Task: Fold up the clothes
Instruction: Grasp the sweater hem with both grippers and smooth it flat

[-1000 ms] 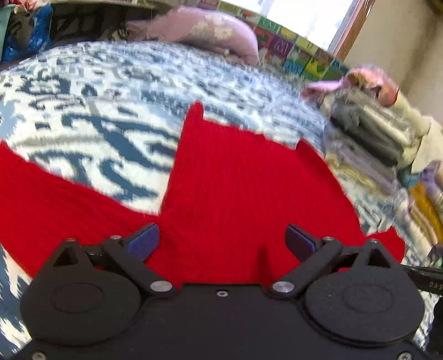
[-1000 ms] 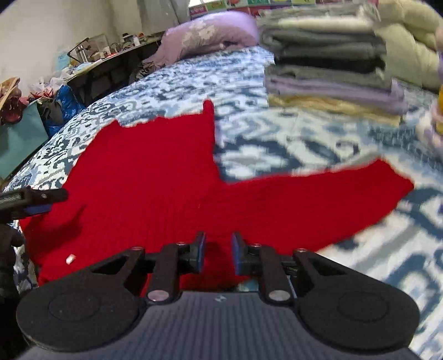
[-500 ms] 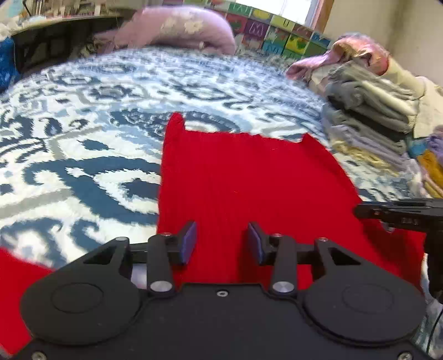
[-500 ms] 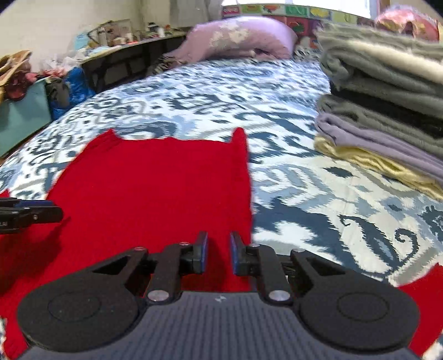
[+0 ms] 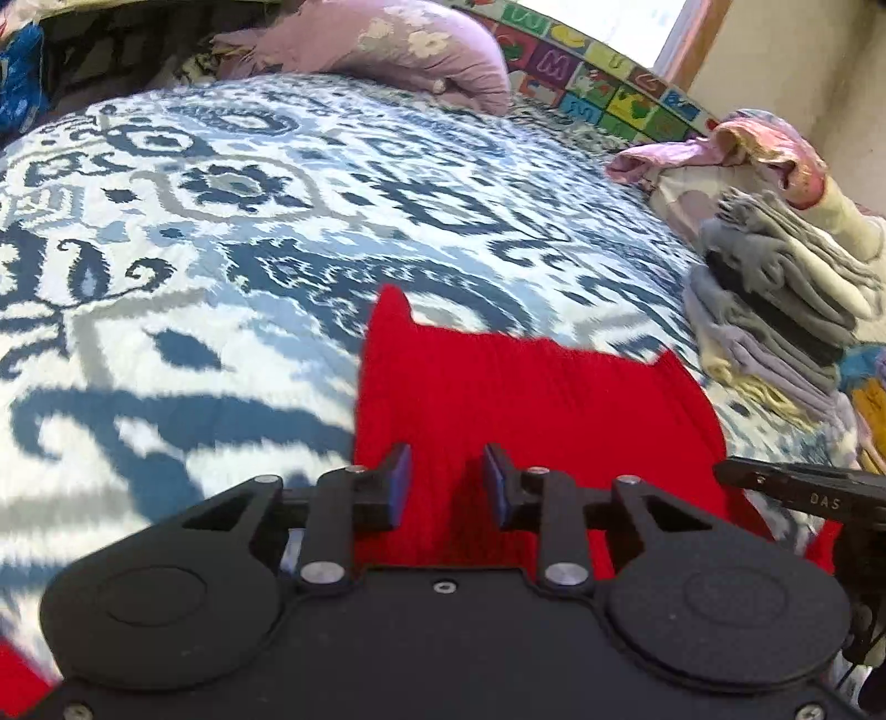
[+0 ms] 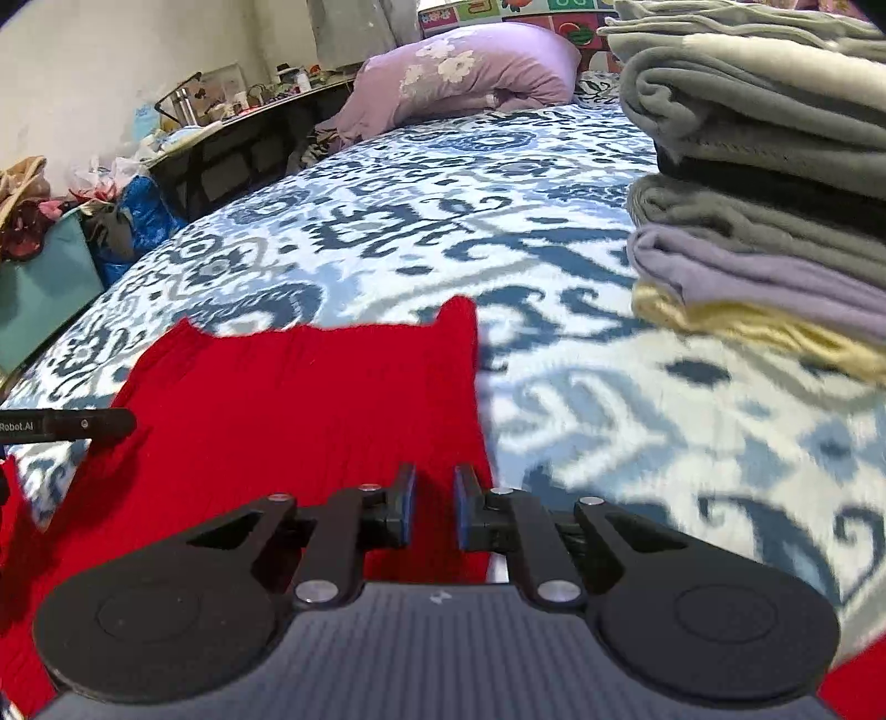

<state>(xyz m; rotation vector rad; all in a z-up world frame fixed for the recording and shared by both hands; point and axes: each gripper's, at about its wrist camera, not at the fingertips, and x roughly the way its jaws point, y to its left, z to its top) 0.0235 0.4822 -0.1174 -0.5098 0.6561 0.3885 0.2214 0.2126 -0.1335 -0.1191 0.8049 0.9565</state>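
with each hand-held gripper, left [image 5: 446, 484] just narrowed and right [image 6: 433, 501] nearly shut, apparently pinching the red garment's [image 5: 526, 399] near edge, carry both corners evenly across the bed [image 5: 221, 221].

Bright daylight from the window [image 5: 637, 27] — motion-blurred, fisheye-bent edges.
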